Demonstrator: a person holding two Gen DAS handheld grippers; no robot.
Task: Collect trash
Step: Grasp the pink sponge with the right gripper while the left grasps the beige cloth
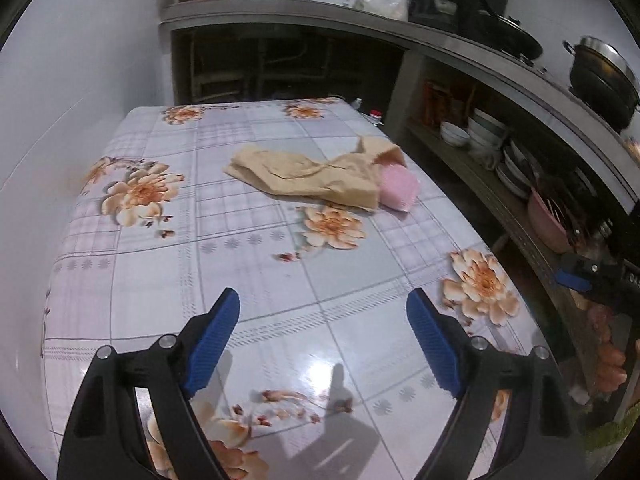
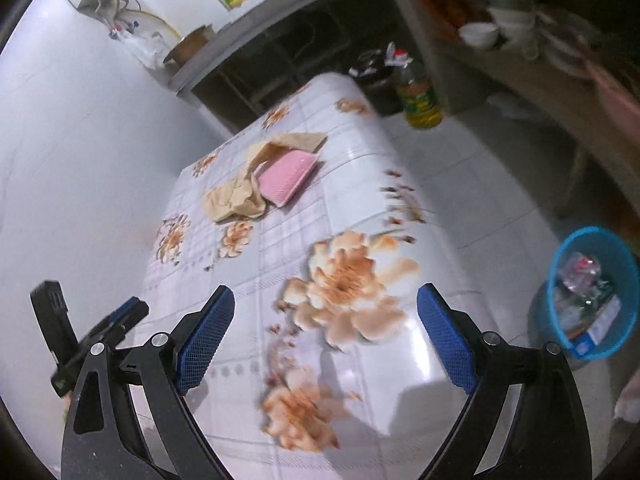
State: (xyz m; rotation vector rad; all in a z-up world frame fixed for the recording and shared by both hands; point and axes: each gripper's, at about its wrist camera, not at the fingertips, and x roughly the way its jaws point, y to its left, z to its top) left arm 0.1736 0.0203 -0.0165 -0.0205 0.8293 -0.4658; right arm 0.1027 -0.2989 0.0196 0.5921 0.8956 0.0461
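Note:
A crumpled brown paper bag (image 1: 304,176) lies on the flowered table (image 1: 240,264), with a pink foam tray (image 1: 398,190) at its right end. Both also show in the right wrist view, the bag (image 2: 236,196) and the tray (image 2: 286,176) far ahead. My left gripper (image 1: 322,344) is open and empty above the table's near part. My right gripper (image 2: 324,340) is open and empty over the table's right edge. A blue trash basket (image 2: 592,292) with wrappers inside stands on the floor to the right.
Shelves with bowls (image 1: 480,132) and pans run along the right. An oil bottle (image 2: 420,100) and a dark bin stand on the floor beyond the table. The left gripper shows at the left edge of the right wrist view (image 2: 92,332).

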